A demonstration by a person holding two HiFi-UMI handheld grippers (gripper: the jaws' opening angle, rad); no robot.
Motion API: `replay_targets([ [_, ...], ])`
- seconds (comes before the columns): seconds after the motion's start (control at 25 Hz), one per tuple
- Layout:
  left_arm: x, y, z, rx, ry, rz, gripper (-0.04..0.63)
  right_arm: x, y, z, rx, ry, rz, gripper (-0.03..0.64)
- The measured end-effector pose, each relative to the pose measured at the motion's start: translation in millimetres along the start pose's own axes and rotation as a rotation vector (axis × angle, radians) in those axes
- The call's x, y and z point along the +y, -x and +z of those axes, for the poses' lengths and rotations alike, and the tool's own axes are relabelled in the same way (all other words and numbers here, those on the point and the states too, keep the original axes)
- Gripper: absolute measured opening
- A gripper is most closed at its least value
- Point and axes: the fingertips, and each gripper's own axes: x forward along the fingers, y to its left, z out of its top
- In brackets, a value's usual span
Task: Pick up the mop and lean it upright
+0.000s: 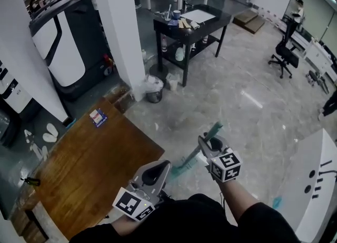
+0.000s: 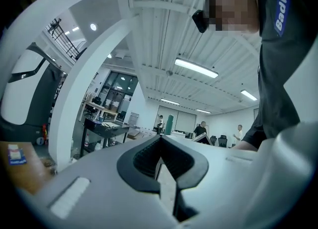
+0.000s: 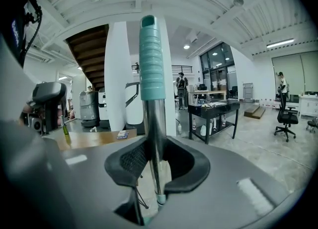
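My right gripper (image 1: 205, 143) is shut on the mop's metal shaft (image 3: 155, 138), just below its teal grip (image 3: 151, 59). In the head view the teal grip (image 1: 215, 129) sticks up and away past the jaws. The shaft runs down and left to a teal part of the mop (image 1: 181, 167) near the floor. The mop's head is hidden. In the right gripper view the shaft stands nearly upright between both pads. My left gripper (image 1: 157, 171) hovers to the left of the mop, apart from it. Its jaws (image 2: 160, 146) meet at the tips with nothing between them.
A brown wooden table (image 1: 89, 168) with a small packet (image 1: 98, 117) lies at the left. A white pillar (image 1: 124, 31) and two bins (image 1: 154, 90) stand behind it. Farther back are a black table (image 1: 189, 26) and an office chair (image 1: 284, 57). A white machine (image 1: 316, 184) is at the right.
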Motion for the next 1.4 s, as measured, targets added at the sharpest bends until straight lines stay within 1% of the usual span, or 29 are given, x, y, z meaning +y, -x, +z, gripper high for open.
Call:
replay_targets([
  [0.16, 15, -19, 5, 0.003, -0.014, 0.017, 0.012, -18, -22, 12, -0.01, -0.002, 0.02, 0.1],
  [0.32, 32, -44, 4, 0.018, -0.037, 0.06, 0.012, -41, -55, 16, -0.012, -0.006, 0.061, 0.1],
  [0.48, 48, -84, 6, 0.027, -0.069, 0.138, 0.012, -66, -88, 18, -0.011, -0.003, 0.13, 0.1],
  [0.72, 65, -164, 17, 0.014, -0.11, 0.241, 0.012, -108, -134, 23, 0.021, 0.016, 0.254, 0.1],
  [0.84, 76, -193, 20, 0.007, -0.114, 0.3, 0.012, -126, -156, 32, 0.024, 0.033, 0.3, 0.1],
  [1.0, 87, -217, 18, 0.007, -0.109, 0.358, 0.012, -145, -176, 42, 0.033, 0.054, 0.348, 0.1],
  [1.08, 94, -225, 18, 0.003, -0.102, 0.379, 0.012, -153, -185, 46, 0.039, 0.063, 0.362, 0.1],
  [1.2, 107, -236, 19, -0.006, -0.094, 0.395, 0.012, -169, -201, 51, 0.048, 0.068, 0.359, 0.1],
  [1.4, 139, -246, 16, -0.028, -0.065, 0.395, 0.012, -190, -232, 62, 0.061, 0.07, 0.333, 0.1],
])
